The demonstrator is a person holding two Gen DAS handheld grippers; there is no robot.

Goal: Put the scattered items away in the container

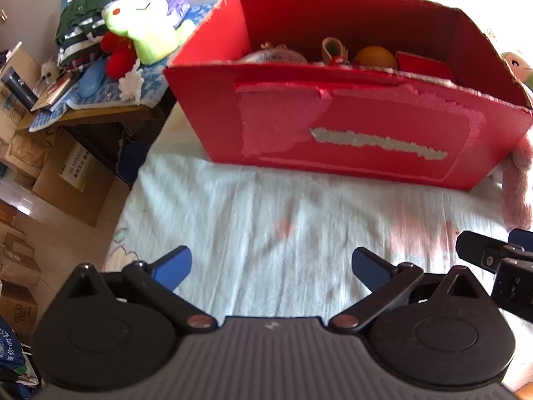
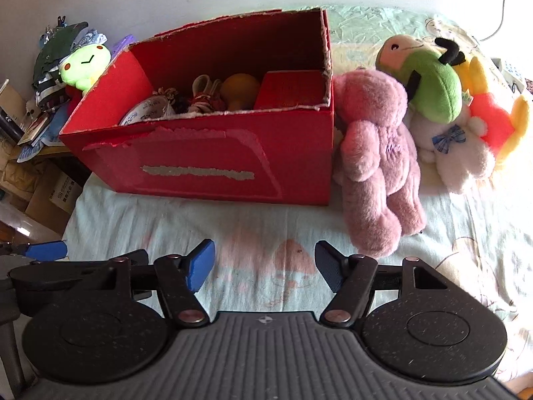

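Note:
A red cardboard box (image 1: 349, 140) (image 2: 213, 153) stands on the bed with its top open. Inside it lie an orange ball (image 2: 240, 90), a small red box (image 2: 289, 90), a rope toy (image 2: 206, 98) and a white packet (image 2: 146, 110). My left gripper (image 1: 271, 268) is open and empty over the sheet in front of the box. My right gripper (image 2: 265, 265) is open and empty, also in front of the box. A pink plush bear (image 2: 376, 163) leans against the box's right side. Part of the right gripper shows in the left wrist view (image 1: 493, 260).
More plush toys lie to the right of the bear: a green and pink one (image 2: 423, 76), a white one (image 2: 456, 153), a yellow and red one (image 2: 493, 116). A cluttered side table (image 1: 86, 80) with a green plush (image 1: 143, 26) stands left of the bed. Cardboard boxes (image 1: 66, 180) sit on the floor.

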